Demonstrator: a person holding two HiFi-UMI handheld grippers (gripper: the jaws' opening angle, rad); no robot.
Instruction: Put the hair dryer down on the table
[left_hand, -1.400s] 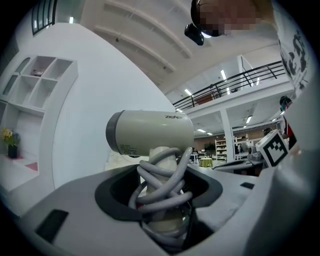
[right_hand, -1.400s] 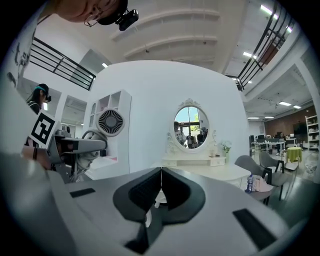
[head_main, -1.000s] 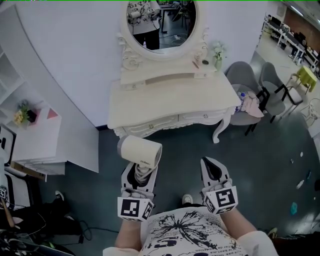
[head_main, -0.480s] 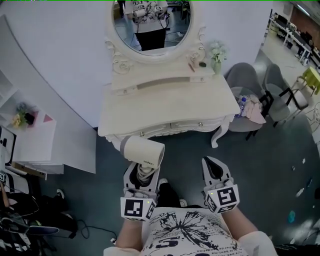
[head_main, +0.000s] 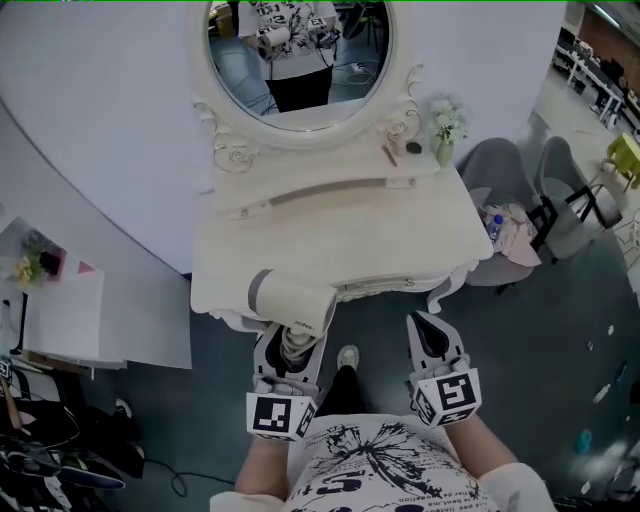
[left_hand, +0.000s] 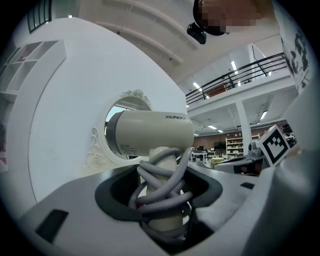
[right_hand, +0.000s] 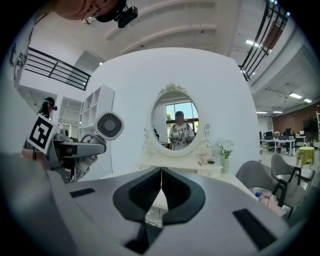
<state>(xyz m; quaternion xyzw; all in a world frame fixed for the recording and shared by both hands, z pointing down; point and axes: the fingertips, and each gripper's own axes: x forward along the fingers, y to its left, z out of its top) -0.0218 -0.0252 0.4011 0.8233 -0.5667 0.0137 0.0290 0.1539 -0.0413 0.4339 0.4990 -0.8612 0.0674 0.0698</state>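
A cream hair dryer with its grey cord wound round the handle stands upright in my left gripper, which is shut on the handle. The dryer's barrel hangs over the front edge of the white dressing table. In the right gripper view the dryer's rear grille shows at the left. My right gripper is shut on nothing, just short of the table's front edge, with its jaws meeting in a thin line.
An oval mirror stands at the table's back, with a raised shelf below it. A small vase of flowers sits at the right rear. Grey chairs stand to the right, a low white cabinet to the left.
The table has come closer in the head view. The hair dryer, formerly short of the table over the floor, now overlaps its front edge. Both grippers keep their hold and spacing.
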